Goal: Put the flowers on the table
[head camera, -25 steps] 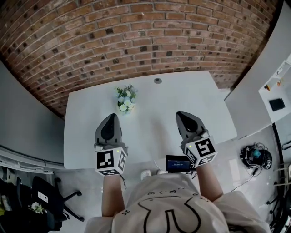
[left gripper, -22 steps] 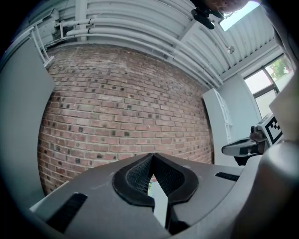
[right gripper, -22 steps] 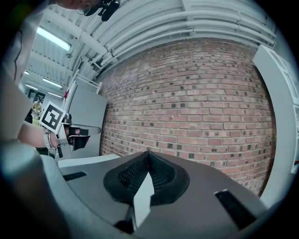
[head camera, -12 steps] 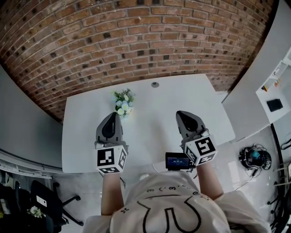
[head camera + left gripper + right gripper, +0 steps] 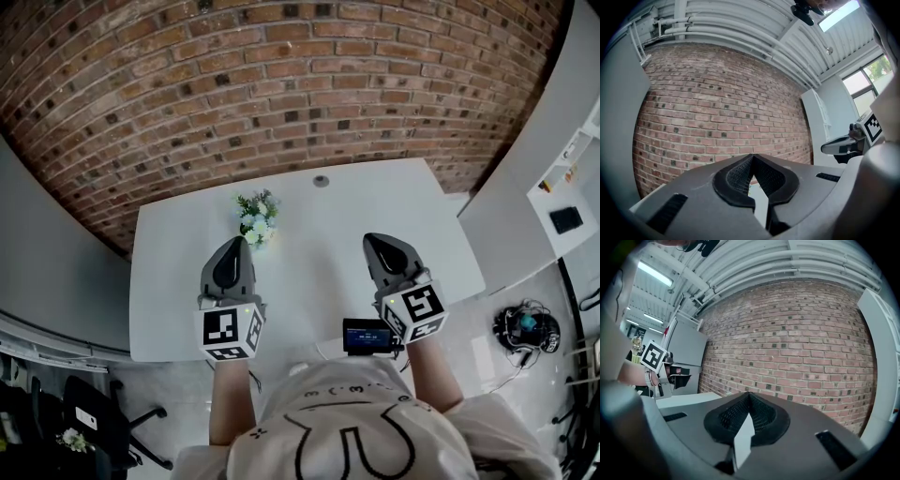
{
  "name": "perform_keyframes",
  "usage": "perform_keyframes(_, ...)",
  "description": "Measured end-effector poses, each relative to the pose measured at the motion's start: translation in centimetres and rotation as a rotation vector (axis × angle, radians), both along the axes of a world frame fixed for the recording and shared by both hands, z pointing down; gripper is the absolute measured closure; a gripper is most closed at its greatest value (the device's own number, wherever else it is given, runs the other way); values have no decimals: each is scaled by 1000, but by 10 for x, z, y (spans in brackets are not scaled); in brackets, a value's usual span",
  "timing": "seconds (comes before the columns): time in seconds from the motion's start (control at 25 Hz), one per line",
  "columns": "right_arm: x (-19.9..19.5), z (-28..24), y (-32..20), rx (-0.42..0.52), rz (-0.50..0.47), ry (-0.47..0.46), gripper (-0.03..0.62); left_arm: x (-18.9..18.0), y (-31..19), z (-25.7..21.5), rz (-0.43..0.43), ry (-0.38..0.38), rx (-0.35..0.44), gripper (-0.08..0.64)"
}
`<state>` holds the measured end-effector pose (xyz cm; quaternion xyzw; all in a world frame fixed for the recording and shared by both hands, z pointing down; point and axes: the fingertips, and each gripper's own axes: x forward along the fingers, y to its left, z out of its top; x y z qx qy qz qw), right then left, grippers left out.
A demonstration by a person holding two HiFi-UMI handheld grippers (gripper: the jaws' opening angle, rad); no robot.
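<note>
The left gripper [image 5: 233, 246] hovers over the table [image 5: 314, 244] with its jaws pressed together on nothing, the flowers [image 5: 255, 214] stand on the table just beyond its tip, and the right gripper [image 5: 373, 240], well apart, is likewise clenched and empty.

Flowers [image 5: 255, 214] on white table [image 5: 323, 220], left gripper [image 5: 234, 243] near them, right gripper [image 5: 373, 237] apart

The brick wall [image 5: 281, 84] is showing rough, matt red faces with paler mortar lines. The table [image 5: 319, 244] is looking smooth and white with a faint sheen. The left gripper [image 5: 752, 157] and right gripper [image 5: 749, 394] are showing matt grey plastic shells, and their black pads [image 5: 736, 178] are showing a fine grid. The shirt [image 5: 356, 441] is looking like soft pale cloth.
</note>
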<state>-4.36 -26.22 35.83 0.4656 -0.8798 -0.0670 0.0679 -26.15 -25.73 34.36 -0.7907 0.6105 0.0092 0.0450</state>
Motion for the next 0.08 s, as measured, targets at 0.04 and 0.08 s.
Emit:
perform_keyframes(0.04,-1,0,0,-1,0,2,577,-1,0,0,0,0,-1,549)
perform_keyframes(0.08,-2,0,0,-3,0,4,577,-2,0,0,0,1,-1,549)
